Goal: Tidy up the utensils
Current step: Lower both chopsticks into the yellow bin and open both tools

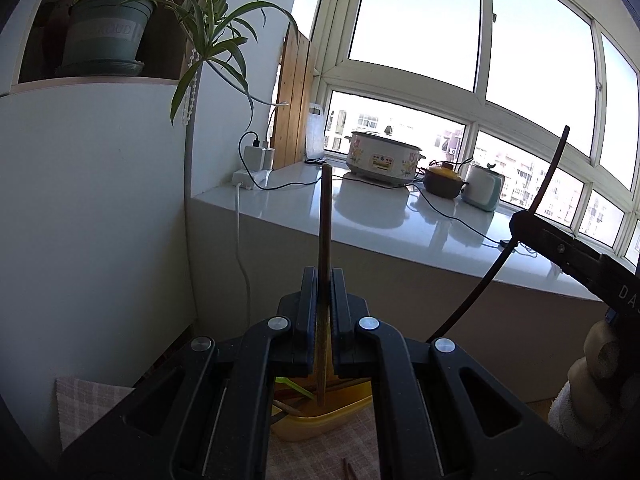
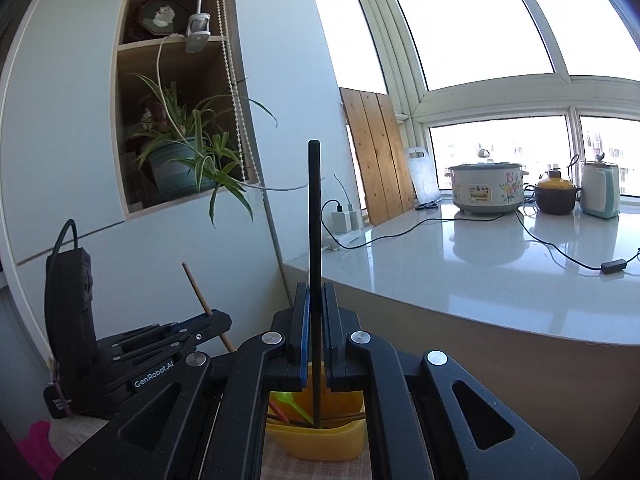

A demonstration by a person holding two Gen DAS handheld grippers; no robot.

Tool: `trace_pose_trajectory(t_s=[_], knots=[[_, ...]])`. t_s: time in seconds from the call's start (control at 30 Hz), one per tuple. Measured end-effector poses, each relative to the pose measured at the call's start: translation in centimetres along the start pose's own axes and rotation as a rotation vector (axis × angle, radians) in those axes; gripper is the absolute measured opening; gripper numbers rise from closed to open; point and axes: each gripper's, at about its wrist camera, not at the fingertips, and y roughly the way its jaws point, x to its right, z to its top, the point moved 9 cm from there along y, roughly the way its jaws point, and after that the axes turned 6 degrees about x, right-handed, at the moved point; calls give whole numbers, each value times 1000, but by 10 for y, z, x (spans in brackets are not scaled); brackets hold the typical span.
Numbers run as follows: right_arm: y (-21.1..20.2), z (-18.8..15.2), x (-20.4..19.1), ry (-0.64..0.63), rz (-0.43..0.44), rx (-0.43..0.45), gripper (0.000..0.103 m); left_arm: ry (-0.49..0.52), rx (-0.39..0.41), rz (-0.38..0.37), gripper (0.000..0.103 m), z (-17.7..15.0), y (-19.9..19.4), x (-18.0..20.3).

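My left gripper (image 1: 324, 276) is shut on a brown wooden chopstick (image 1: 325, 216), held upright with its lower end in a yellow container (image 1: 320, 420). My right gripper (image 2: 316, 292) is shut on a black chopstick (image 2: 314, 208), also upright with its lower end in the yellow container (image 2: 320, 440). The container holds a green utensil (image 2: 294, 402), an orange one and more sticks. The right gripper (image 1: 520, 220) with its black chopstick (image 1: 548, 176) shows at the right of the left wrist view. The left gripper (image 2: 212, 318) with its brown chopstick (image 2: 196, 286) shows at the left of the right wrist view.
The container stands on a checked cloth (image 1: 92, 404). A white counter (image 2: 460, 264) behind carries a flowered cooker (image 2: 486, 192), a brown pot (image 2: 556, 196), a pale kettle (image 2: 600, 190), cables and a power strip (image 1: 250, 178). A potted plant (image 2: 180, 168) sits in a wall shelf.
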Motion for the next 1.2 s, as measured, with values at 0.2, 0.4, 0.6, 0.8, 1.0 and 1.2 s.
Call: trace_pose_trajectory(t_s=[0.2, 0.4, 0.6, 0.8, 1.0, 1.2], knots=[[24, -17, 7, 15, -10, -50, 4, -2, -14, 0, 3, -6, 5, 0], [36, -39, 12, 29, -9, -106, 4, -8, -23, -1, 3, -11, 7, -1], [39, -56, 12, 23, 4, -158, 4, -3, -33, -5, 3, -16, 5, 1], [36, -70, 9, 27, 20, -208, 4, -11, -48, -15, 3, -22, 4, 1], [35, -84, 10, 34, 29, -256, 4, -23, -62, -22, 3, -29, 1, 1], [35, -96, 10, 39, 28, -294, 4, -16, -79, -19, 3, -36, 1, 0]])
